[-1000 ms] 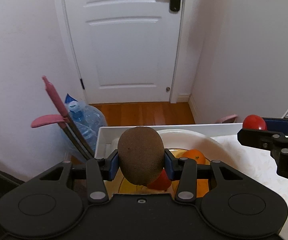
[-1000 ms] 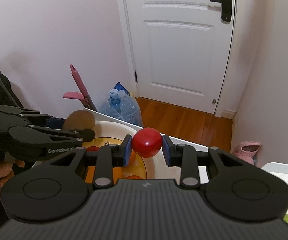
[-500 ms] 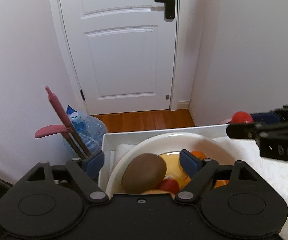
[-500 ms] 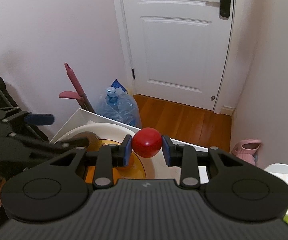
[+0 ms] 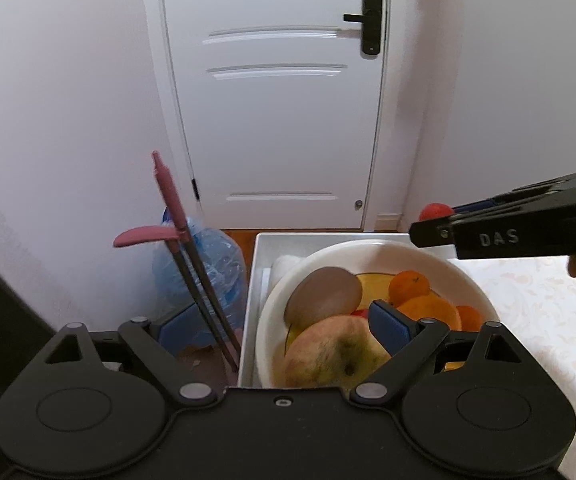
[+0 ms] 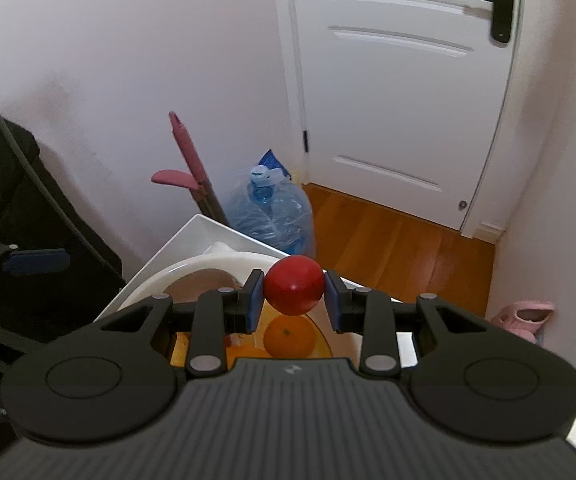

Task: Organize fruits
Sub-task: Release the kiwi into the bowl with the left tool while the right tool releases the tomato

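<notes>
A white bowl (image 5: pixel 463 276) holds a brown kiwi (image 5: pixel 323 295), an apple (image 5: pixel 335 352) and several oranges (image 5: pixel 409 288). My left gripper (image 5: pixel 284 330) is open and empty, pulled back above the bowl's near left rim. My right gripper (image 6: pixel 293 298) is shut on a red tomato (image 6: pixel 293 289) and holds it above the bowl's far rim (image 6: pixel 224 258). An orange (image 6: pixel 289 336) lies below the tomato. The right gripper also shows in the left wrist view (image 5: pixel 527 224), with the tomato (image 5: pixel 433 212) at its tip.
The bowl sits in a white tray (image 5: pixel 291 240) at the table's edge. A patterned tablecloth (image 5: pixel 527 300) lies to the right. A blue water jug (image 5: pixel 204 264), a pink-handled mop (image 5: pixel 168 192) and a white door (image 5: pixel 280 92) stand beyond.
My left gripper opened and let the kiwi drop into the bowl, then drew back. My right gripper moved forward over the bowl with the tomato still held.
</notes>
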{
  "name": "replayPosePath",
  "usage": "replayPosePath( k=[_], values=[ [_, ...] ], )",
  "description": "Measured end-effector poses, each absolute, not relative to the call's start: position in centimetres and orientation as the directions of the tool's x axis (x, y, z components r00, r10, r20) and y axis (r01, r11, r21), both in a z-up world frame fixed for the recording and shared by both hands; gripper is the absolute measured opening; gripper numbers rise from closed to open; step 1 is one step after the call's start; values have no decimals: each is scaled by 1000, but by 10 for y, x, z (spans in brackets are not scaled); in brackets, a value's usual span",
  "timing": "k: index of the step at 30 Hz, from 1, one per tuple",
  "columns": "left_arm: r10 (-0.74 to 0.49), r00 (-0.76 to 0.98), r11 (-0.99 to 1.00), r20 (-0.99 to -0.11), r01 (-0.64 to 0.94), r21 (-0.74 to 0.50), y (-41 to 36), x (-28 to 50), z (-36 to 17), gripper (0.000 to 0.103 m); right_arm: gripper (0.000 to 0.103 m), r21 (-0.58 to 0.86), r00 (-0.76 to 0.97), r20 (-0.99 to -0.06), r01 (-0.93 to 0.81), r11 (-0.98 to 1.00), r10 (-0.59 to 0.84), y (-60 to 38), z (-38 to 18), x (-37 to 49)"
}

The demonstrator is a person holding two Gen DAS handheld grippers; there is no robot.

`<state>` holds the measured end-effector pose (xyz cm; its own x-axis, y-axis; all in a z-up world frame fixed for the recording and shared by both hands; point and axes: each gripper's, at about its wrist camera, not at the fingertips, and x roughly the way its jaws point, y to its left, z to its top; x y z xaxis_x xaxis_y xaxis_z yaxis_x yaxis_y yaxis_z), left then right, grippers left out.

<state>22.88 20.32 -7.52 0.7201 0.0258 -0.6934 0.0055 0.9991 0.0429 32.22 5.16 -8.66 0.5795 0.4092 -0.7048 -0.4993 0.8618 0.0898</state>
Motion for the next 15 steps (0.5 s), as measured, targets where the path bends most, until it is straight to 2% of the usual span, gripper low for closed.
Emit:
replayPosePath(
  k=[10, 11, 12, 13, 14, 15],
  values=[
    [41, 723, 999, -689, -18, 40, 211, 222, -80, 94, 49, 125, 540, -709, -536, 835, 453, 63, -107, 331],
    [39, 723, 999, -690, -18, 39, 211, 221, -80, 94, 61, 127, 540, -705, -542, 831, 460, 63, -105, 329],
    [39, 722, 999, -691, -17, 38, 212, 221, -80, 94, 78, 127, 542, -702, -544, 829, 463, 63, -104, 327],
    [39, 722, 999, -690, -17, 38, 212, 220, -80, 94, 86, 122, 555, -694, -537, 834, 459, 62, -103, 324],
    [38, 723, 999, -690, -16, 38, 212, 219, -80, 94, 98, 116, 574, -682, -527, 842, 453, 61, -100, 321],
    [35, 722, 999, -691, -14, 37, 212, 220, -80, 94, 103, 115, 584, -674, -522, 845, 452, 59, -99, 318]
  ],
)
